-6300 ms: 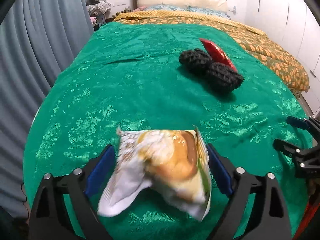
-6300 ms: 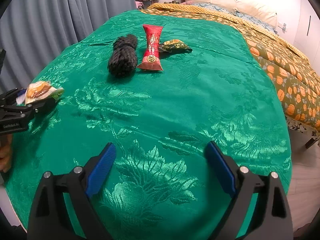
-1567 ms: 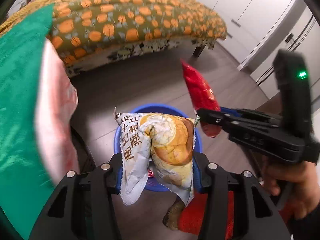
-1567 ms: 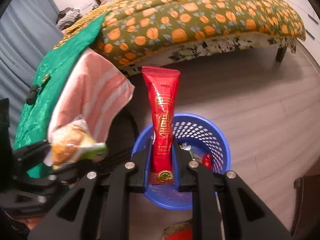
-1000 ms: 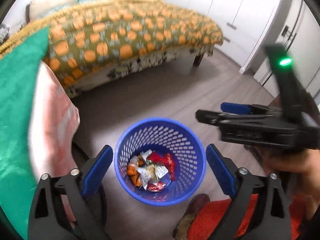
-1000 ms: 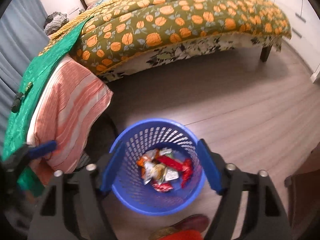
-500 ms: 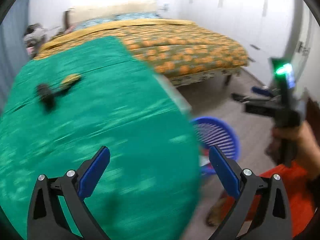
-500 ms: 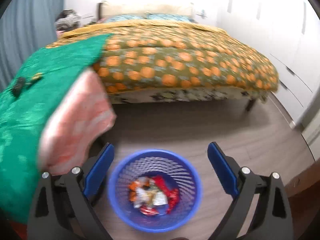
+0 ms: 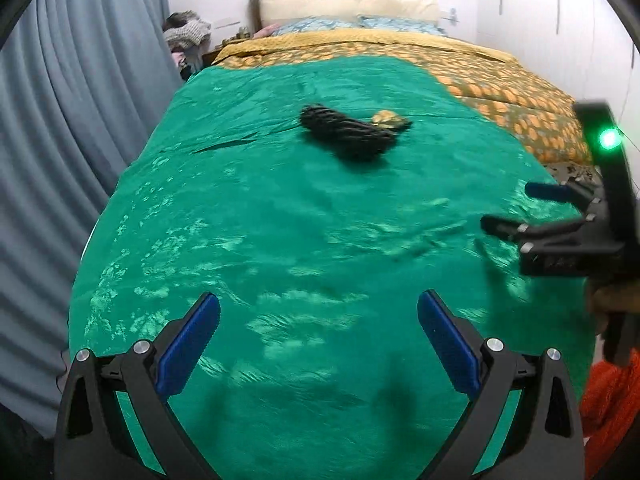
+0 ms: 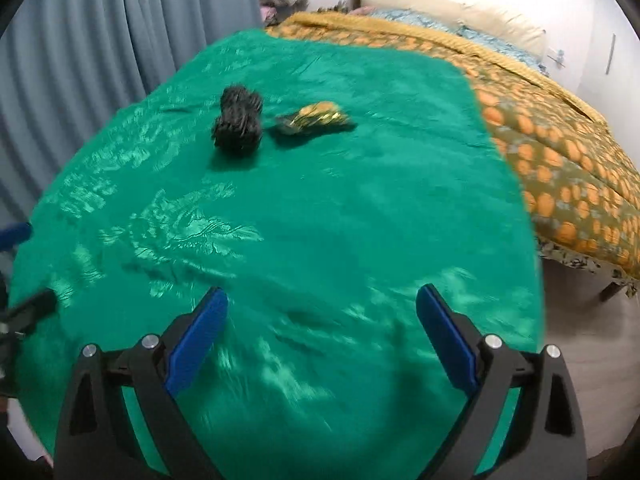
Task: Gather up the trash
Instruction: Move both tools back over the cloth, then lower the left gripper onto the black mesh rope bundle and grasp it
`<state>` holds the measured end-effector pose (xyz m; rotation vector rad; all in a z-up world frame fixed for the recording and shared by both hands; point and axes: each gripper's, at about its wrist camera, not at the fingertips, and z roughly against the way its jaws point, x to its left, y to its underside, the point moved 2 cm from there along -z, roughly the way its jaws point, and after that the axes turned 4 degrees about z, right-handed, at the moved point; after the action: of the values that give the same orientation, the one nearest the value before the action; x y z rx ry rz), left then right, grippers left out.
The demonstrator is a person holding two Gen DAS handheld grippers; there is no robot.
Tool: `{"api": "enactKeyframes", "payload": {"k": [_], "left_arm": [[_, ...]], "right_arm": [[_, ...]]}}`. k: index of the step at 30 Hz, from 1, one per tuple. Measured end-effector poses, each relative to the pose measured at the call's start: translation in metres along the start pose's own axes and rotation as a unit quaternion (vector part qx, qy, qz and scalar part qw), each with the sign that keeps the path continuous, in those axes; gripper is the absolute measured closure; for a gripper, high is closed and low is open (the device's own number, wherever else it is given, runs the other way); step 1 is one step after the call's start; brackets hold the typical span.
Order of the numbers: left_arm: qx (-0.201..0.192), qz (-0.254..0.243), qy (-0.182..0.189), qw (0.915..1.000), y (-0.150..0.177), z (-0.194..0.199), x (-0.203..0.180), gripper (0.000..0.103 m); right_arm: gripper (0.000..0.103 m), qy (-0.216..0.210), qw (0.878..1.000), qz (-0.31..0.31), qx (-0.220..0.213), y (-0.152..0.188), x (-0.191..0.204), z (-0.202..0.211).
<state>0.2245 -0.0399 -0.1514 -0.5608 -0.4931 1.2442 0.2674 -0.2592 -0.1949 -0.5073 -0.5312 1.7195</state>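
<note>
Far ahead on green cover (image 10: 360,200): gold wrapper (image 10: 314,119) beside black bundle (image 10: 239,120) | both jaws apart, empty

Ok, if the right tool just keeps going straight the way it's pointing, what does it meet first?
Probably the green bedspread itself: the right tool is open, angled down over bare cloth. The black bundle and gold wrapper lie farther ahead, left of centre; depth is unclear.

Both empty now: left gripper (image 9: 318,334) without the bread wrapper, right gripper (image 10: 322,328) without the red packet, jaws wide apart. Swung from the blue basket to the green bedspread (image 10: 340,200), gold wrapper (image 10: 314,119) well ahead.
</note>
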Motion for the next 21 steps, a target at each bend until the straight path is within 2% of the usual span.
{"api": "enactKeyframes", "payload": {"k": [4,7,13,16,21], "left_arm": [[-0.004,0.008,-0.002,1.0,-0.015,-0.008,0.002,0.005],[-0.005,0.019,0.011,0.9998,-0.031,-0.023,-0.009,0.005],[-0.05,0.065,0.033,0.9961,-0.094,-0.053,-0.025,0.005],[-0.042,0.089,0.042,0.9942,-0.126,-0.088,-0.033,0.005],[-0.012,0.07,0.031,0.997,-0.15,-0.14,-0.054,0.005]], "right_arm": [[0.008,-0.008,1.0,-0.004,0.009,0.005,0.0,-0.009],[0.005,-0.022,0.999,-0.02,0.015,0.007,-0.005,-0.012],[0.005,-0.021,0.999,-0.02,0.015,0.008,-0.007,-0.012],[0.005,-0.021,0.999,-0.02,0.015,0.009,-0.007,-0.012],[0.005,-0.021,0.999,-0.02,0.015,0.009,-0.006,-0.012]]}}
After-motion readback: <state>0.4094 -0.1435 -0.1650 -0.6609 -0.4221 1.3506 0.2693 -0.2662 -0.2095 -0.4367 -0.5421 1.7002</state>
